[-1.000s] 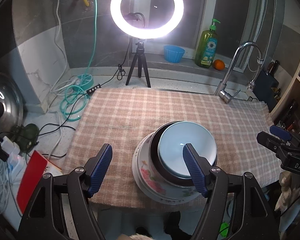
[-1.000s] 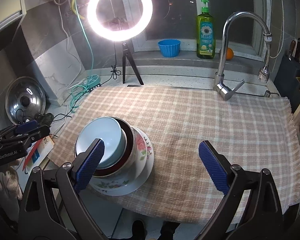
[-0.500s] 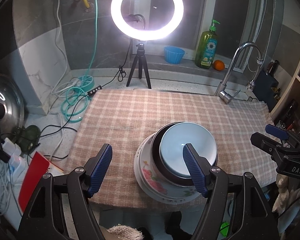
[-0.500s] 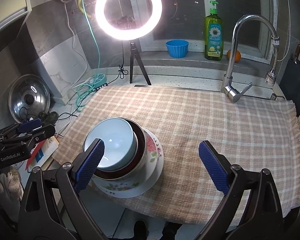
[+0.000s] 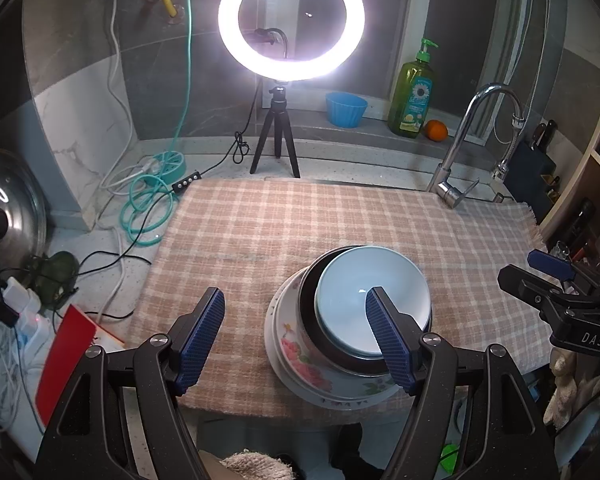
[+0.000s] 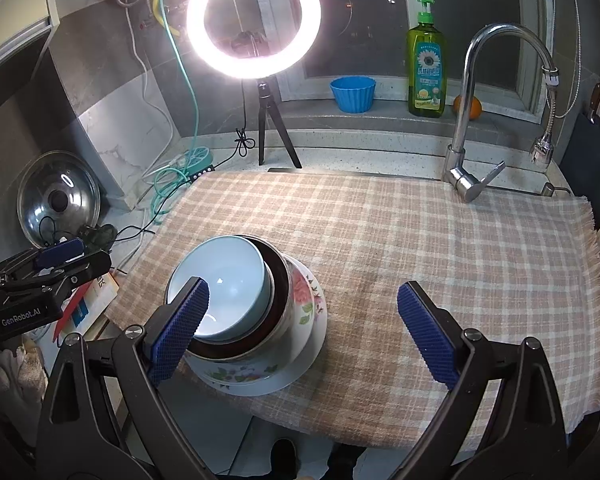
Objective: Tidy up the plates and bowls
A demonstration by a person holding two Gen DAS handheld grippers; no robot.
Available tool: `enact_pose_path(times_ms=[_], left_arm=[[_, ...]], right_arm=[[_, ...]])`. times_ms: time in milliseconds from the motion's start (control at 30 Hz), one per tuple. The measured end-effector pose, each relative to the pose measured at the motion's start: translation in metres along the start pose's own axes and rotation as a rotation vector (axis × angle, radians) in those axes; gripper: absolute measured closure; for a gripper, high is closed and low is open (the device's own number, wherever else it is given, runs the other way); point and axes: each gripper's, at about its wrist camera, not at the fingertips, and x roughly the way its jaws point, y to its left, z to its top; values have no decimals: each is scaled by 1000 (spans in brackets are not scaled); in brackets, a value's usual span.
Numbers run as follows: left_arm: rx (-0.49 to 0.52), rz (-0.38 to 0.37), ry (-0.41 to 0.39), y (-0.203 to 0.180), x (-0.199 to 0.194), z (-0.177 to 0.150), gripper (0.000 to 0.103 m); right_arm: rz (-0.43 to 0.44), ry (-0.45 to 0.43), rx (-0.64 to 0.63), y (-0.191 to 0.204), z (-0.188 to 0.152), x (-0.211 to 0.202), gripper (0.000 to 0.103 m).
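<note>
Light blue bowl [image 5: 370,304] sits nested in a dark-rimmed bowl [image 6: 278,280], which rests on a floral plate [image 5: 300,354]; the stack stands near the front edge of the checked cloth [image 6: 420,240]. Left gripper [image 5: 296,336] and right gripper [image 6: 300,328] both hover wide open, holding nothing.

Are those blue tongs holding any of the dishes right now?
No. Both the left tongs and the right tongs are open, holding nothing; the stacked bowls sit untouched.
</note>
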Motion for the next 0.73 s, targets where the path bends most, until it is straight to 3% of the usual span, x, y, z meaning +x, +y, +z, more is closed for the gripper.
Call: enact_pose_path(times_ms=[733], left_arm=[[-4,7,-4,-8,5,3,30]], right_arm=[[-2,15,25,-10,-6,2,6]])
